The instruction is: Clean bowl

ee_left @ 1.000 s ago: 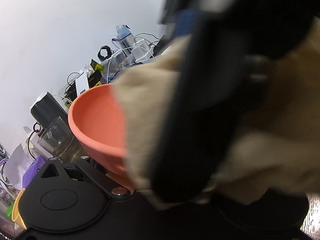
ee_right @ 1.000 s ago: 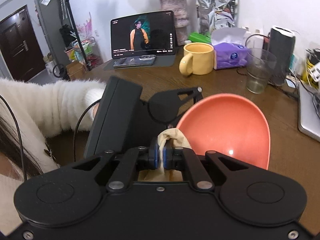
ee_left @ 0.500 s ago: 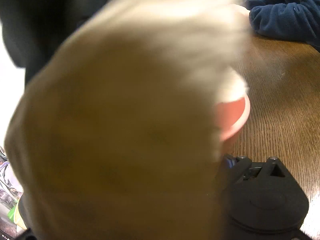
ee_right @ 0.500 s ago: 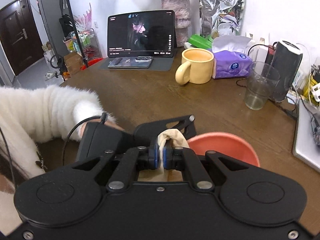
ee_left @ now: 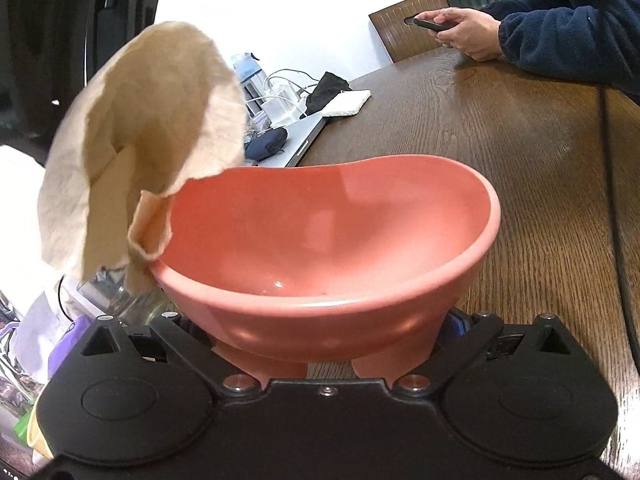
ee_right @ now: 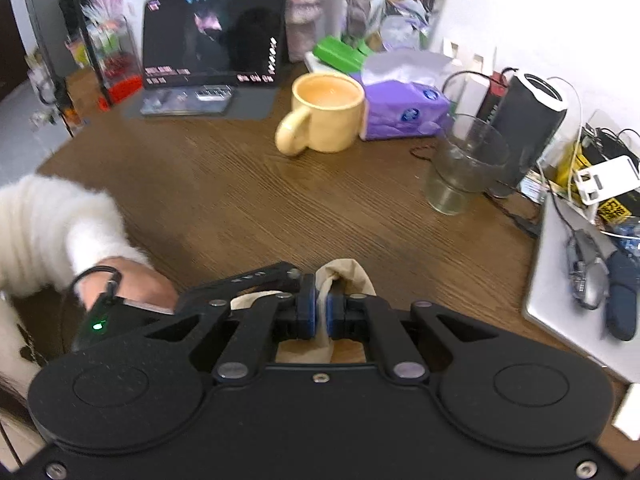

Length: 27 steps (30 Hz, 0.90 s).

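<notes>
Closest to us, the left tongs (ee_left: 328, 344) clamp the near base of the salmon-pink plastic bowl (ee_left: 332, 240), which sits tilted with its mouth facing up and towards us, above the dark wood-grain desk (ee_left: 520, 168). The inside looks mostly clean, with a few faint specks near the bottom.

At the bowl's left rim hangs the crumpled beige wiping cloth (ee_left: 140, 152), touching the edge but outside the hollow. To do this step well, we judge the cloth should be brought down into the bowl and swept around the bottom, while the left grip keeps the bowl steady.

In the right wrist view, the right tongs (ee_right: 319, 312) are closed tight on a fold of that cloth and point steeply down at the desk. Beside them, a hand in a fluffy white sleeve (ee_right: 56, 232) grips the left tool. The bowl is out of that view.
</notes>
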### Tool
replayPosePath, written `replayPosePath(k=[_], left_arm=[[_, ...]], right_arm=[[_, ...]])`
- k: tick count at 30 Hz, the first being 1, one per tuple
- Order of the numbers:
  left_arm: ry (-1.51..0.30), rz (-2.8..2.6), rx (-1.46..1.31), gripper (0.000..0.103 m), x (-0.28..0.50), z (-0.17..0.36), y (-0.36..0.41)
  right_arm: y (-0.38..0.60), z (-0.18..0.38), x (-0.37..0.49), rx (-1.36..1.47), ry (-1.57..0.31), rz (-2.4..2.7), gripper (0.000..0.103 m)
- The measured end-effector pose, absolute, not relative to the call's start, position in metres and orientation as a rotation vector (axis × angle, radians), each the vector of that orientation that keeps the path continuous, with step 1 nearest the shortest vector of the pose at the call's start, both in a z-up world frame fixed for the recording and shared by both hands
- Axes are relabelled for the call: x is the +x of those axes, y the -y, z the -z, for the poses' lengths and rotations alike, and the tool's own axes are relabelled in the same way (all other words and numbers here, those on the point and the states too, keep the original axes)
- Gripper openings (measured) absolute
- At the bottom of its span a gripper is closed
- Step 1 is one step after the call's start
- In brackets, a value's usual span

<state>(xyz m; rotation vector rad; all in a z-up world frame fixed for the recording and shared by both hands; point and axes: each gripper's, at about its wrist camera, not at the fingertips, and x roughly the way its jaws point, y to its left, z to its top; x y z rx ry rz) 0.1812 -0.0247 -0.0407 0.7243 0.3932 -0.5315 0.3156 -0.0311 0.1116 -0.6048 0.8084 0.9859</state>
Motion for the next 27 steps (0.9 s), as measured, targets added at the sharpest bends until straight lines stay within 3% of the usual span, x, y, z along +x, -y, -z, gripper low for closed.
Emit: replayPosePath(k=[27], left_arm=[[-0.400, 0.534, 0.726, 0.099, 0.189, 0.041, 0.040]], right_arm=[[0.110, -0.072, 0.382, -0.242, -0.863, -0.857, 0.005]])
